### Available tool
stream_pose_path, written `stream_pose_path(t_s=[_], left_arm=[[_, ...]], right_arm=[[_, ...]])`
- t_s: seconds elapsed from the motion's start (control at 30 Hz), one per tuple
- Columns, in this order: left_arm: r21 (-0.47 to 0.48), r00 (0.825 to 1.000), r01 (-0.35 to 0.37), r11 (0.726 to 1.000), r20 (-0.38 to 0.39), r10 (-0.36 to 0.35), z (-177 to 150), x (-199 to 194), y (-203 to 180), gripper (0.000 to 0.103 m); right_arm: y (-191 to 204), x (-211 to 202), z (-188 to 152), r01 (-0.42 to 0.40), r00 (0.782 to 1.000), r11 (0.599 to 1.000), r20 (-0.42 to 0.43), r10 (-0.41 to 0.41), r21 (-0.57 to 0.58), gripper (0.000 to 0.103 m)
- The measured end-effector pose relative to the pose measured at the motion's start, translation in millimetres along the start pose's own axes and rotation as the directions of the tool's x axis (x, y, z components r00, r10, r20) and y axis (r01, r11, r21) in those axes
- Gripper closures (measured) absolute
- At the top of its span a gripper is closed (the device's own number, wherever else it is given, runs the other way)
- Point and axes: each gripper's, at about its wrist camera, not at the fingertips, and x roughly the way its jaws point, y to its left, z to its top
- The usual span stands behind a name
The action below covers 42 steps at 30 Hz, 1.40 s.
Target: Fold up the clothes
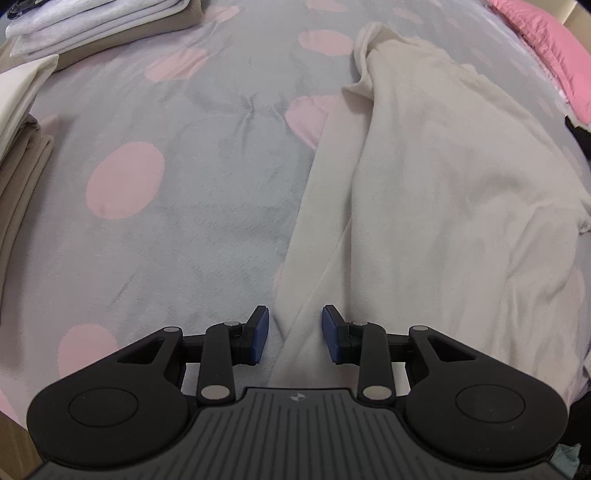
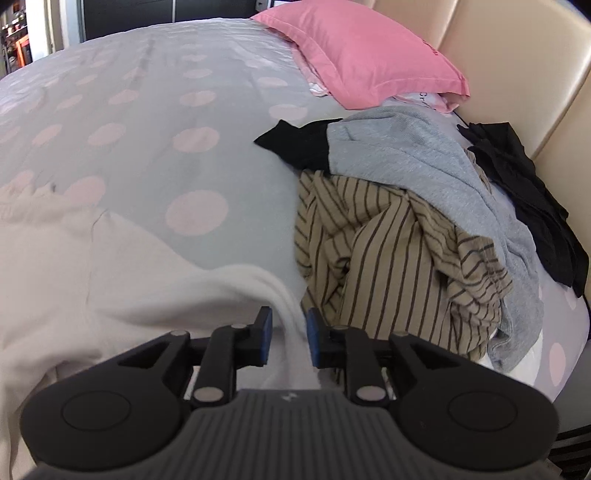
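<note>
Cream garment [image 1: 424, 177] spread on the dotted bedspread [image 1: 166, 184]. Left gripper [image 1: 295, 334] and right gripper [image 2: 290, 338], jaws parted, each straddle an edge fold of it. Unfolded clothes pile [image 2: 406, 229] lies beside.

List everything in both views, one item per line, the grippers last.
cream garment: one, off-white, spread on the bed under both grippers
bedspread: one, grey with pink dots
folded stacks: white, cream and tan, far left
pink pillow: one, at the headboard
striped garment: one, tan with dark stripes, crumpled at right
grey garment: one, lying over the striped one
black garments: at least two pieces, under and beside the grey
headboard: one, cream, padded
left gripper: open, astride a cream fold
right gripper: open, astride a cream fold
</note>
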Motion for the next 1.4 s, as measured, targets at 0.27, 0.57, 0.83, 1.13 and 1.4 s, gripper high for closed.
stream_pose_path(t_s=[0.27, 0.57, 0.83, 1.13, 1.4], left_arm=[[-0.005, 1.000, -0.006, 1.000, 0.021, 0.006, -7, 2, -3, 0.079], [-0.102, 0.985, 0.014, 0.995, 0.171, 0.004, 8, -43, 19, 0.097], [-0.219, 0.955, 0.038, 0.975, 0.297, 0.029, 46, -93, 76, 0.097], [-0.172, 0.972, 0.035, 0.984, 0.234, 0.007, 55, -87, 83, 0.097], [-0.113, 0.974, 0.004, 0.994, 0.226, 0.022, 41, -74, 75, 0.096]], right_arm=[[19, -22, -16, -0.086, 0.995, 0.996, 0.048, 0.086, -0.010, 0.068], [24, -21, -22, -0.057, 0.997, 0.997, 0.056, 0.060, -0.053, 0.067], [21, -17, -25, -0.047, 0.998, 0.997, 0.037, 0.049, -0.053, 0.067], [26, -14, -30, -0.074, 0.997, 0.996, -0.001, 0.074, -0.048, 0.067], [75, -24, -78, -0.334, 0.929, 0.943, -0.169, 0.329, -0.001, 0.065]])
